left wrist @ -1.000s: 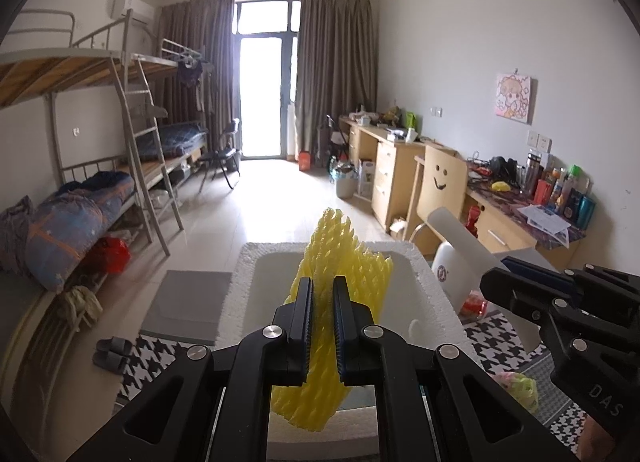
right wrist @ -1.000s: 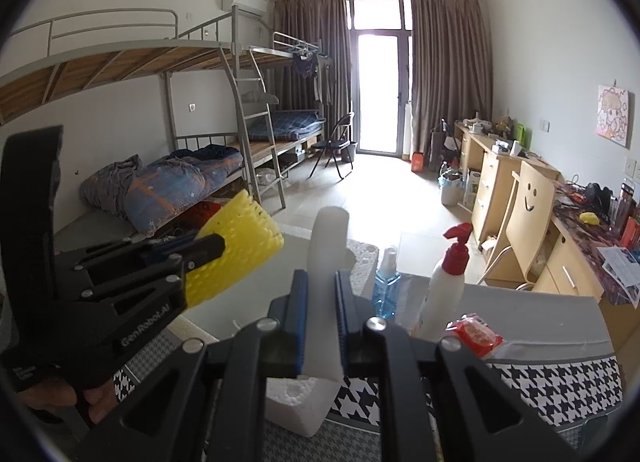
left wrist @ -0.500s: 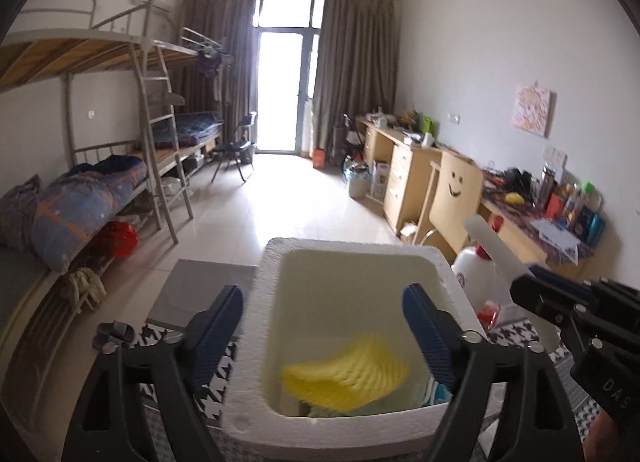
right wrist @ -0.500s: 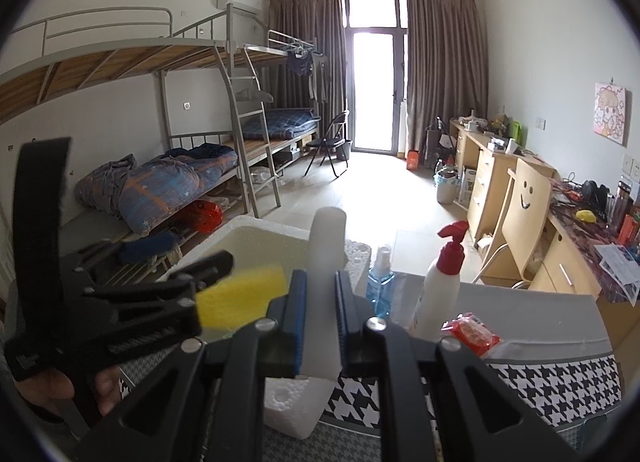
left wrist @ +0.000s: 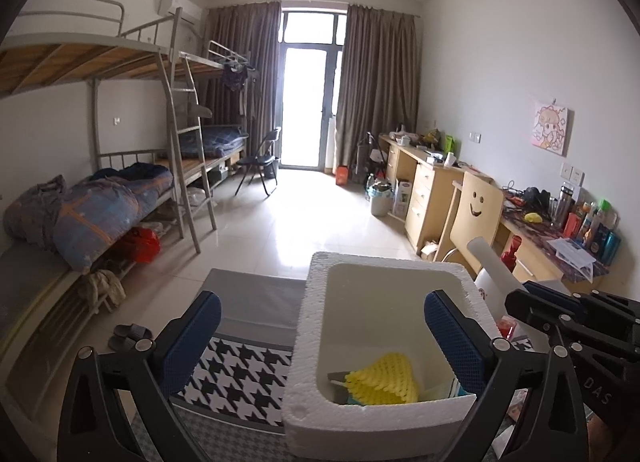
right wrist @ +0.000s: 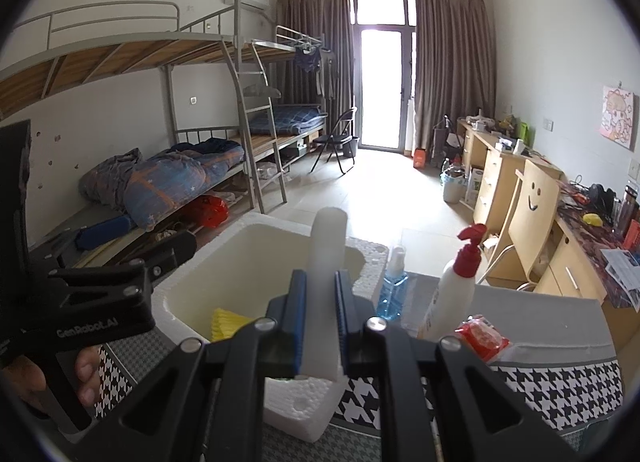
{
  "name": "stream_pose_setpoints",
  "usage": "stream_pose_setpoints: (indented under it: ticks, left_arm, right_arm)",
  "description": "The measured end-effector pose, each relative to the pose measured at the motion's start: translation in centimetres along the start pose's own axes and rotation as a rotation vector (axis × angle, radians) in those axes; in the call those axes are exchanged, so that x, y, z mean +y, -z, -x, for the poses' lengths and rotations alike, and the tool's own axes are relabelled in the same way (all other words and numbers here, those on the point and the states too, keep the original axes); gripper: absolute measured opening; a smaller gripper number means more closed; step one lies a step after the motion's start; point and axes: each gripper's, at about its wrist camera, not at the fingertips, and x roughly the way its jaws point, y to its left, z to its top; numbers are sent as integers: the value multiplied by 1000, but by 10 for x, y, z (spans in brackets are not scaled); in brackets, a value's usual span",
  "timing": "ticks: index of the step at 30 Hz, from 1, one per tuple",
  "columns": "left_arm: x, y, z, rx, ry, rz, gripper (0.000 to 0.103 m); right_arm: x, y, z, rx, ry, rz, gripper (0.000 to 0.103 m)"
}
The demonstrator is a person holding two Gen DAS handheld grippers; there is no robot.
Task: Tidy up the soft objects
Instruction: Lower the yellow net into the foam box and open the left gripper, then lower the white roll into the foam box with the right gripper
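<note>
Inside the white polystyrene foam box [left wrist: 308,342], the yellow foam mesh sleeve [left wrist: 384,378] was found released; the left gripper [left wrist: 320,326], jaws just opened, was spread wide above it, and the right gripper [right wrist: 320,322] was clamped on a white foam tube [right wrist: 326,262] beside the box.

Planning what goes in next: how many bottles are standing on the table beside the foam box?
2: a white pump bottle with a red top right of the white foam box, and a clear blue bottle against the box's corner. The grippers may hide others.
</note>
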Motion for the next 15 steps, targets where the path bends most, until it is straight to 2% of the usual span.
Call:
stream_pose_setpoints:
  ticks: [15]
  left_arm:
    - [22,9,8,-11,-64,6,102]
  right_arm:
    - [16,0,-17,31,-50,36,16]
